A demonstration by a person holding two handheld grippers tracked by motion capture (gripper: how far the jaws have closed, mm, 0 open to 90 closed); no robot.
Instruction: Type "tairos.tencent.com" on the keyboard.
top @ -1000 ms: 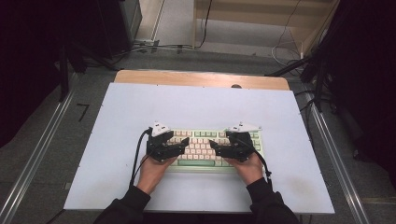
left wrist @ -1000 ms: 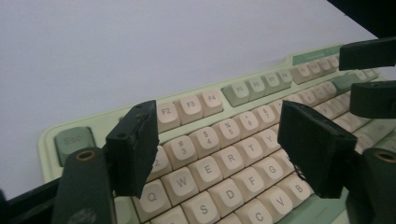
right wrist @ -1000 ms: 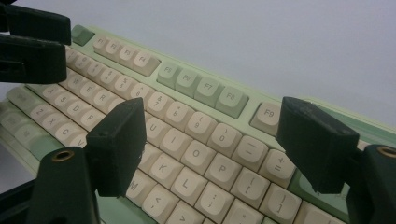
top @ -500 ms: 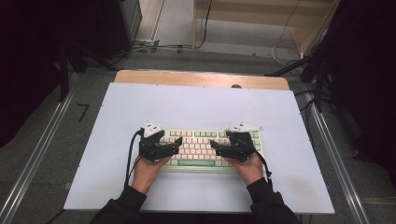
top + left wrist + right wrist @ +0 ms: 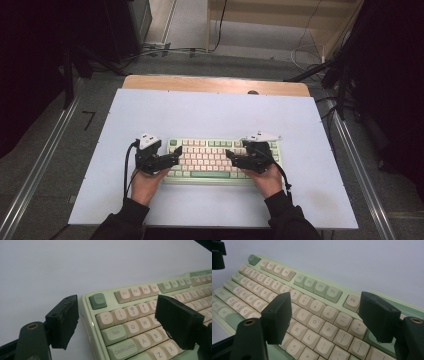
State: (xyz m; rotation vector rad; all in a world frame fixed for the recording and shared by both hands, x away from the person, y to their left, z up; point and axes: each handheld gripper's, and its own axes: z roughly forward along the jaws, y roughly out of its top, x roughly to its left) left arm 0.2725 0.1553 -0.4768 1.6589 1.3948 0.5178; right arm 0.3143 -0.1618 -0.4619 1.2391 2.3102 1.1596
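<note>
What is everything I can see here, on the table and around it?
keyboard: one, pale green case with cream and green keys, near edge of the table, between the two hands
table: one, white top, middle of the high view
wooden strip: one, light brown, along the table's far edge
rails: two, grey metal, one on each side of the table
cables: several, dark, on the floor beyond the table
left gripper: one, black, fingers open astride the keyboard's left end, having just been opening
right gripper: one, black, fingers open over the keys at the right
hands: two, dark sleeves, bottom of the high view
</note>
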